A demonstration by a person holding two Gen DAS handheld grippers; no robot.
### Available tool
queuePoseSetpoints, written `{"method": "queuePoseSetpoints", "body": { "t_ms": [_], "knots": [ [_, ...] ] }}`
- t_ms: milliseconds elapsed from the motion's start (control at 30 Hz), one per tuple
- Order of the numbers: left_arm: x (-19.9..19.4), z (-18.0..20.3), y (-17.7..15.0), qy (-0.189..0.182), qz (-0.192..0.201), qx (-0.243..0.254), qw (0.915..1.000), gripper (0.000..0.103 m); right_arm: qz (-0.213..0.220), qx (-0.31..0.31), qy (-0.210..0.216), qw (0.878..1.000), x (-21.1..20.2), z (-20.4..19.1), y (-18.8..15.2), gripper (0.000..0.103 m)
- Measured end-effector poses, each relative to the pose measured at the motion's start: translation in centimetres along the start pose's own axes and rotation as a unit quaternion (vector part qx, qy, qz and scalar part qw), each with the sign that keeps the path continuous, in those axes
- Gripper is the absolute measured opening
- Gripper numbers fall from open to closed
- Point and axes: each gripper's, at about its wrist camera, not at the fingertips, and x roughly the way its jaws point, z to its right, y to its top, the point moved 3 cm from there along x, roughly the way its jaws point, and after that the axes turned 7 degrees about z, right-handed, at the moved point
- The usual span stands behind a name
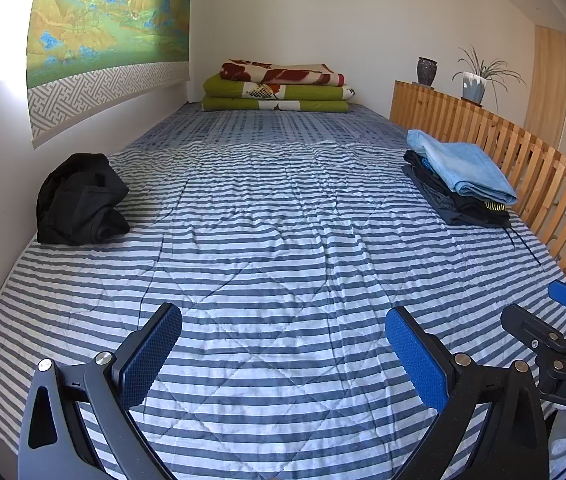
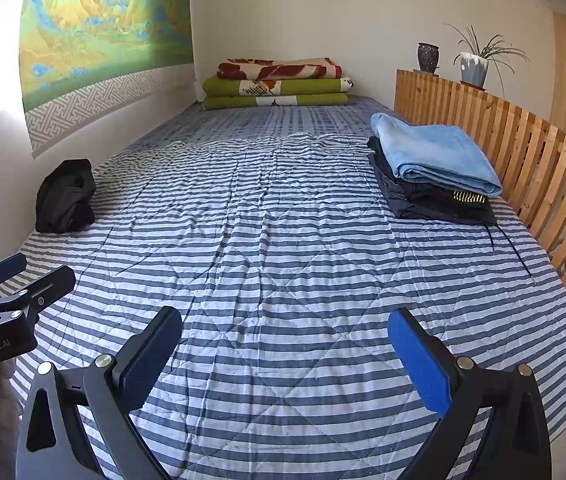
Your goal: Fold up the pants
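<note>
- Striped quilt (image 1: 283,240): stitched cotton-like cloth, matt, creased.
- Black pants (image 1: 81,200): soft matt fabric, crumpled.
- Light-blue towel (image 2: 435,156): fuzzy cloth.
- Slatted rail (image 2: 523,152): bare pale wood, smooth.
- Left gripper (image 1: 283,356): matt black plastic, textured blue pads (image 1: 417,360), shiny metal pins.

- A bedroom in a home: a bed (image 1: 283,240) under a blue-striped quilt fills the room.
- Folded blankets (image 1: 277,86) are stacked at its far end.
- A landscape wall hanging (image 1: 111,28) hangs alongside.
- A potted plant (image 1: 477,80) and vase (image 1: 427,71) top the wooden slatted rail (image 1: 523,160).
</note>
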Motion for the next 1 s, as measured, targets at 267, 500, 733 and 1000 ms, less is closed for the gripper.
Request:
{"method": "queuePoseSetpoints", "body": {
  "t_ms": [267, 500, 733, 1000],
  "knots": [
    [0.13, -0.10, -0.14, 0.000, 0.000, 0.001, 1.0000, 0.103, -0.007, -0.004, 0.002, 1.000, 0.33, -0.17, -0.20, 0.101],
    [0.44, -0.19, -0.12, 0.000, -0.002, 0.002, 1.0000, 0.103, -0.010, 0.001, 0.001, 1.000, 0.46, 0.12, -0.09, 0.101],
    [0.43, -0.12, -0.20, 0.001, -0.001, 0.003, 1.0000, 0.103, -0.011, 0.000, 0.002, 1.000, 0.55, 0.06, -0.11, 0.101],
    [0.35, -0.07, -0.26, 0.001, -0.001, 0.005, 1.0000, 0.103, -0.011, -0.001, 0.003, 1.000, 0.53, -0.09, -0.07, 0.101]
  ]
}}
